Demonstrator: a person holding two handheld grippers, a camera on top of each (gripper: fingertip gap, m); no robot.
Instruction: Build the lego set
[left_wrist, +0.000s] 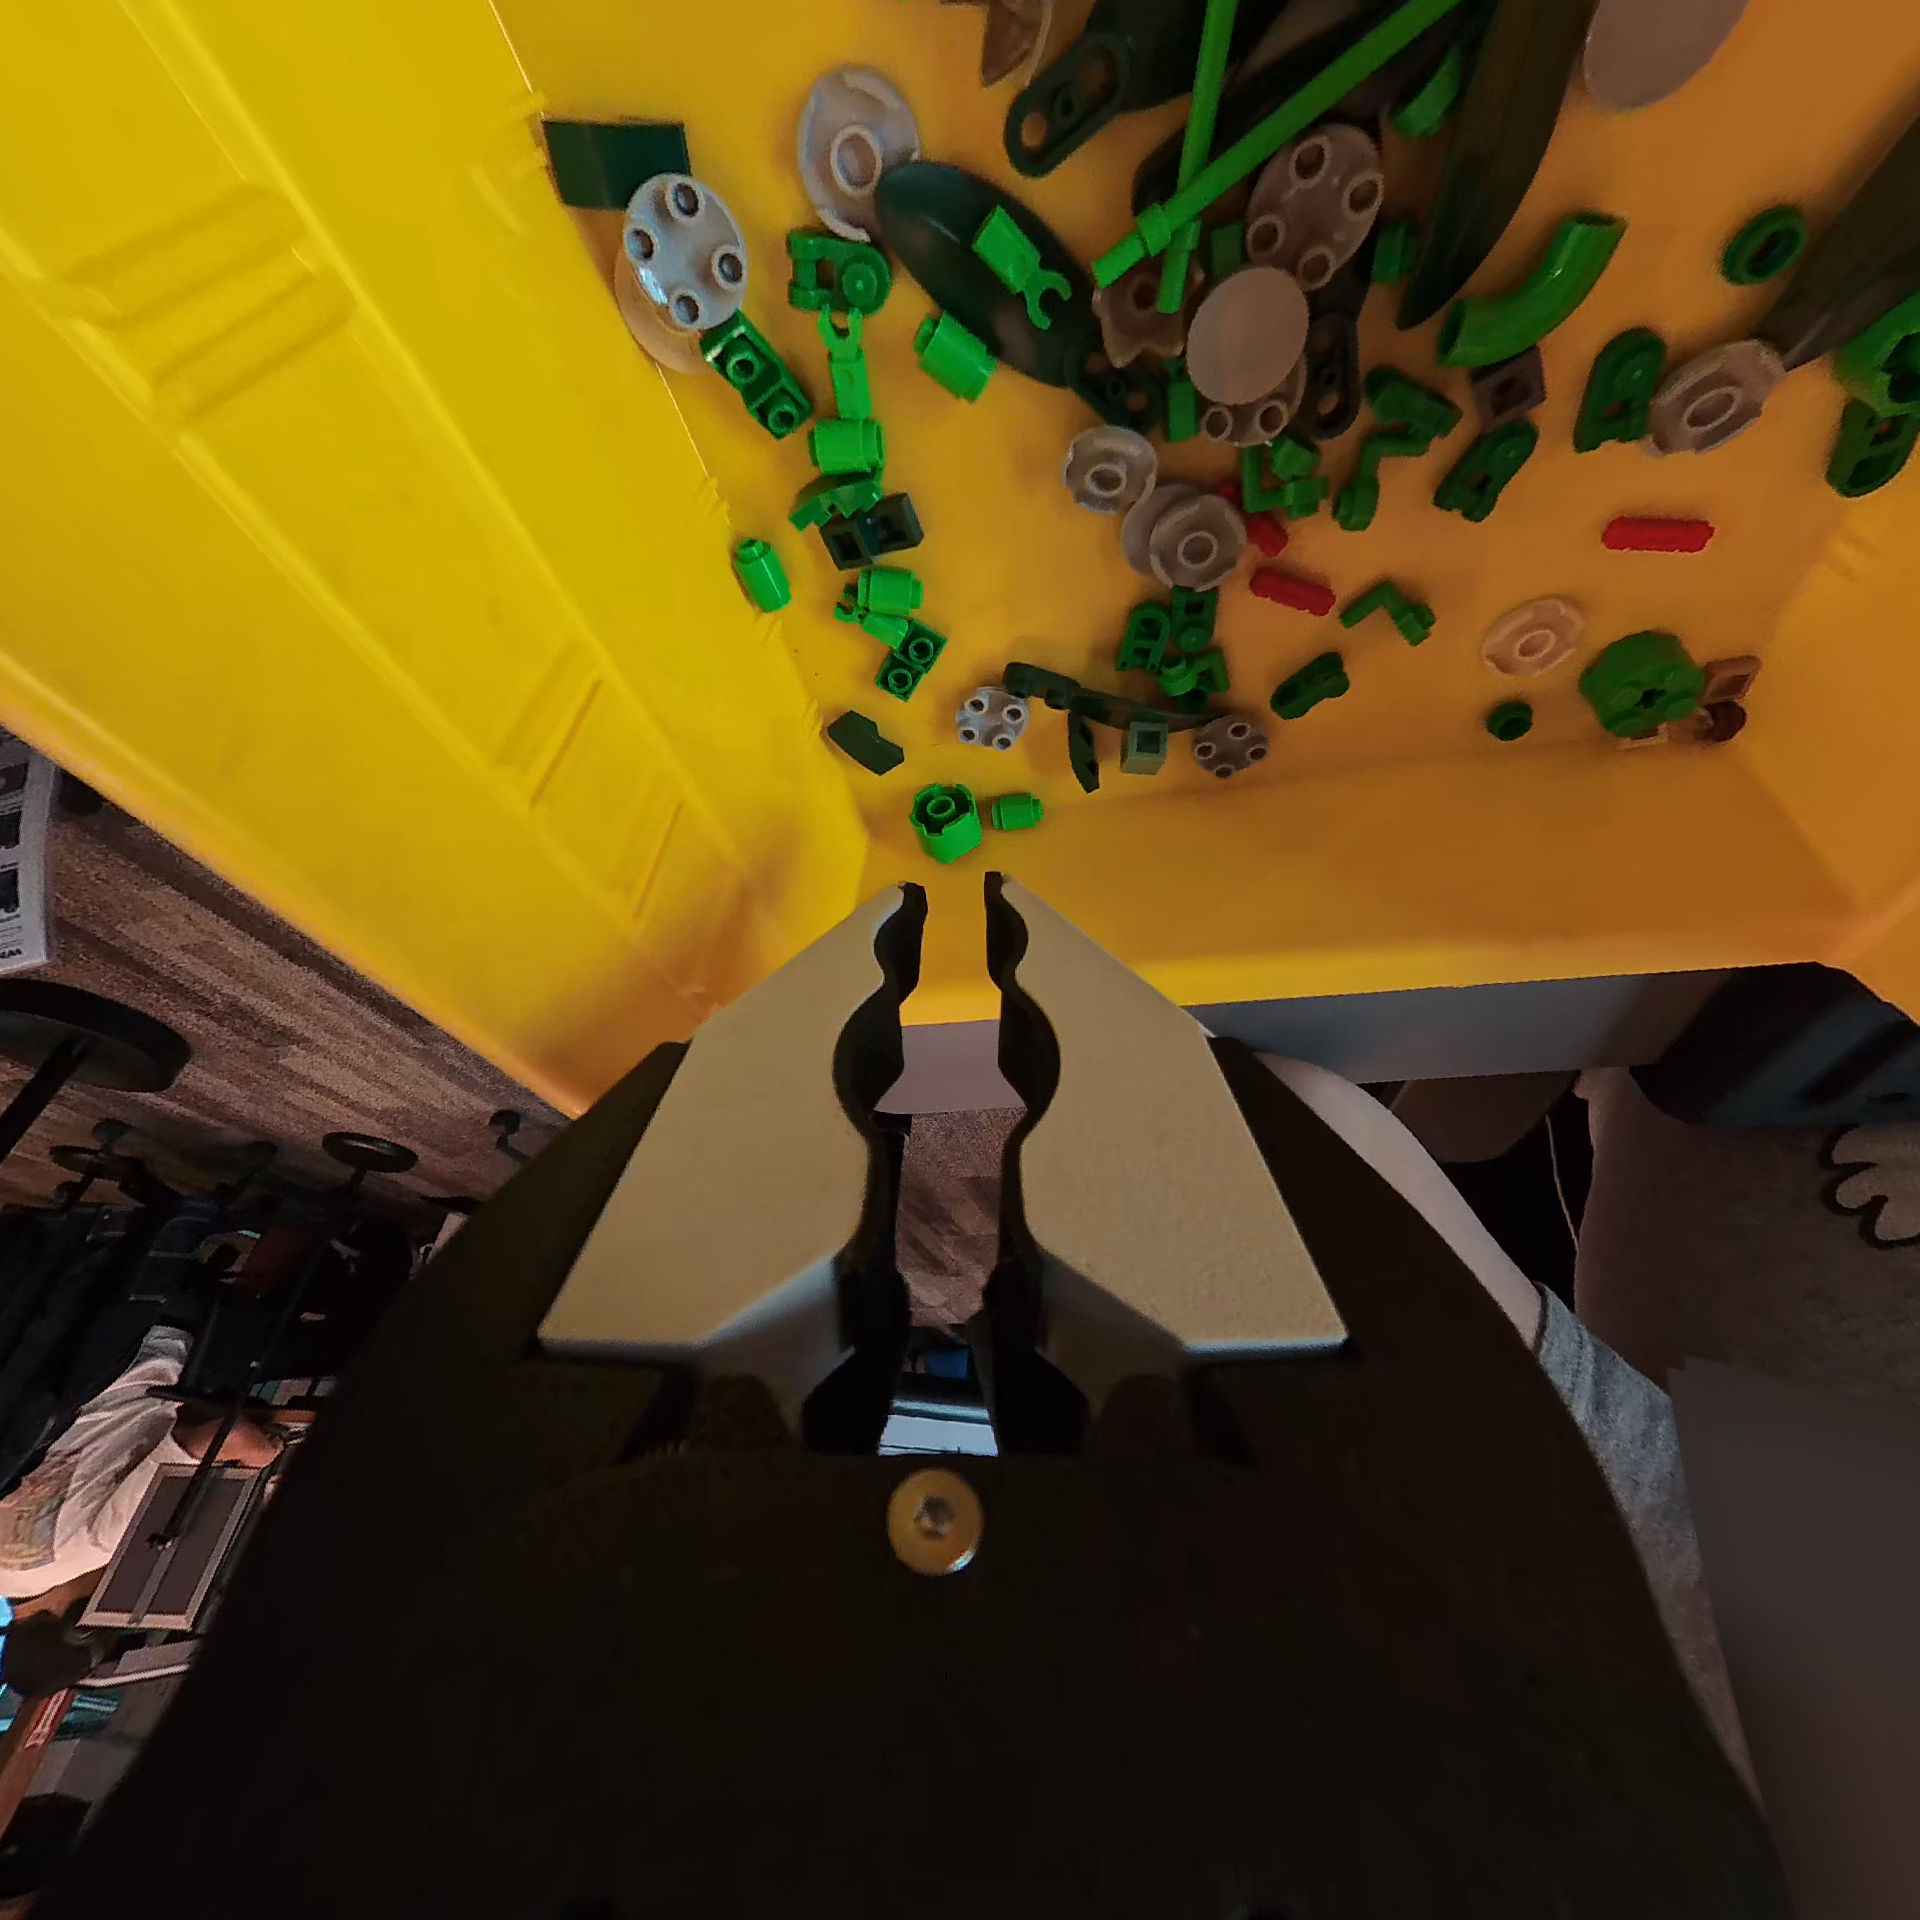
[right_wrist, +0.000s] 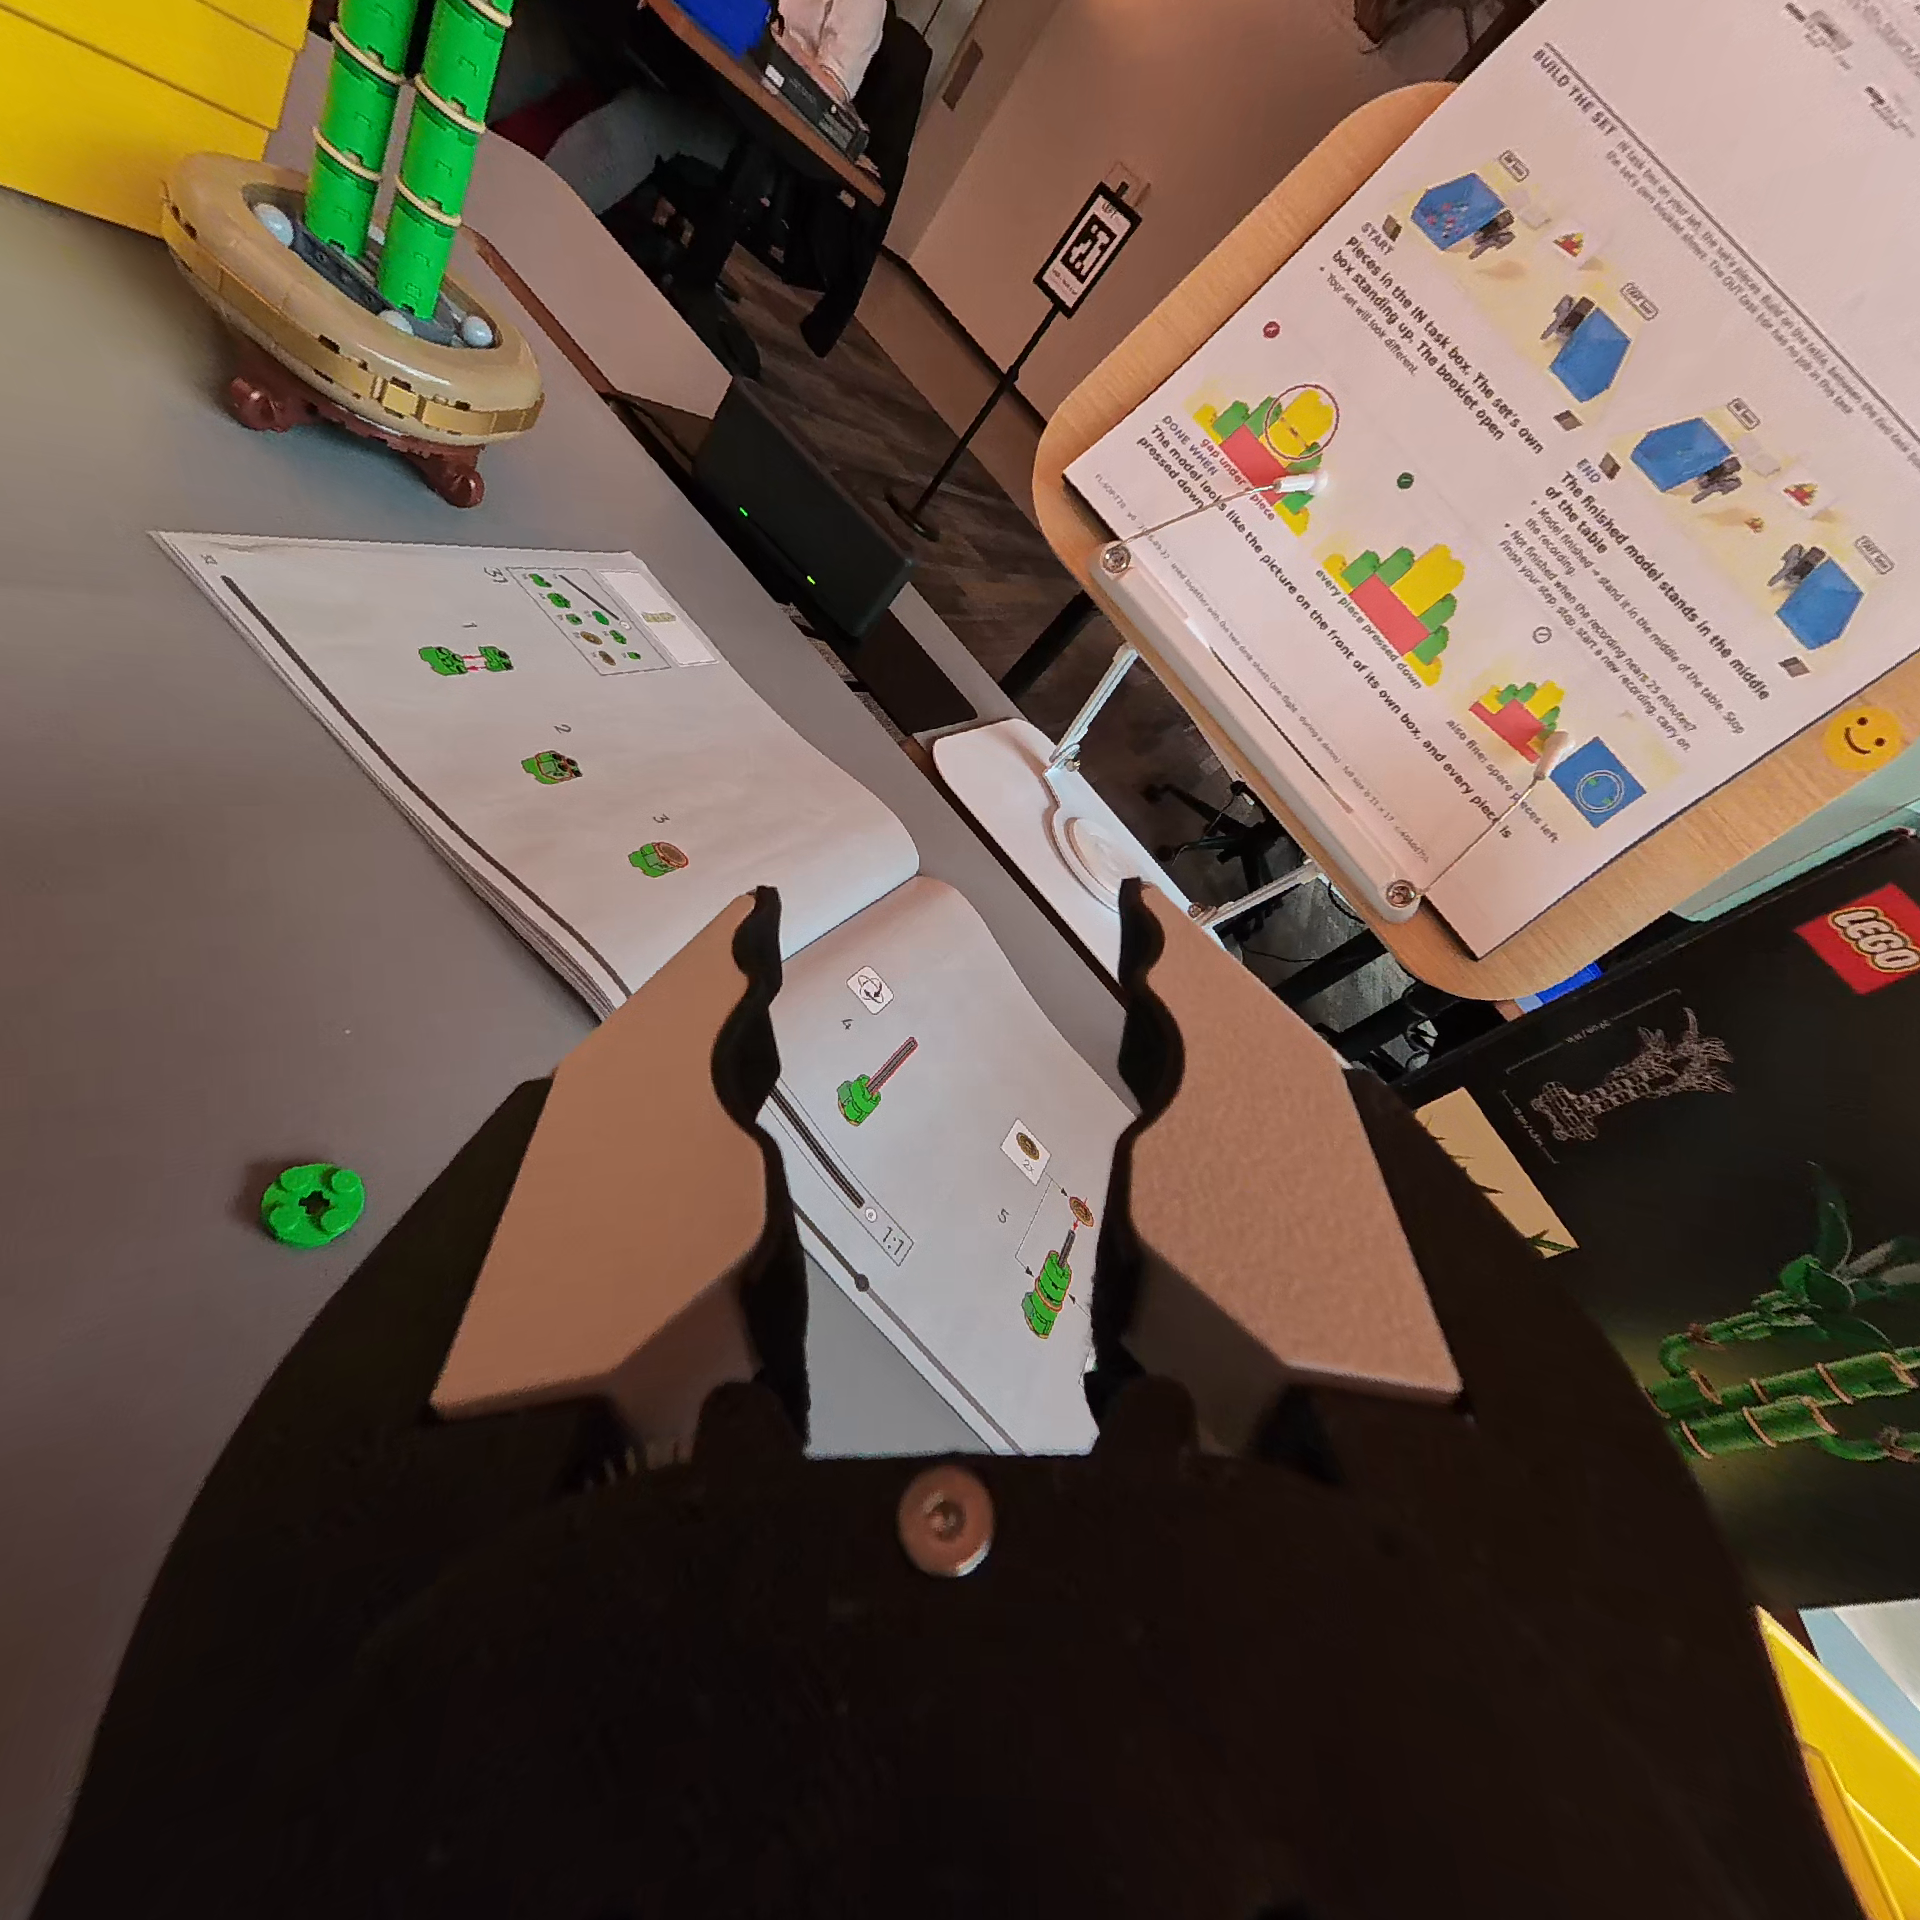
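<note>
In the left wrist view my left gripper (left_wrist: 954, 883) hangs over the near corner of a yellow bin (left_wrist: 436, 540). Its jaws stand a narrow gap apart and hold nothing. A green round brick (left_wrist: 943, 823) lies just beyond the tips, with a small green cylinder (left_wrist: 1015, 811) beside it. Several green, grey and red pieces (left_wrist: 1195, 436) are scattered over the bin floor. In the right wrist view my right gripper (right_wrist: 948, 896) is wide open and empty above the open instruction booklet (right_wrist: 582, 727). A green round plate (right_wrist: 312, 1203) lies on the grey table (right_wrist: 156, 935) to its left. The partly built bamboo model (right_wrist: 364, 270) stands at the far left.
A wooden stand with a printed instruction sheet (right_wrist: 1507, 499) rises on the right. The dark set box (right_wrist: 1714, 1247) lies at the right edge. A yellow bin wall (right_wrist: 104, 94) shows at the top left, and another yellow corner (right_wrist: 1860, 1766) at the bottom right. About 55 centimeters separates my left fingertips from my right. The green round brick (left_wrist: 943, 823) lies some 4 centimeters from my left tips, 55 centimeters from my right tips. To reach the green round plate (right_wrist: 312, 1203) in a straight line is about 11 centimeters for my right fingers, about 50 centimeters for my left. The partly built bamboo model (right_wrist: 364, 270) is about equally far from each gripper, around 30 centimeters.
</note>
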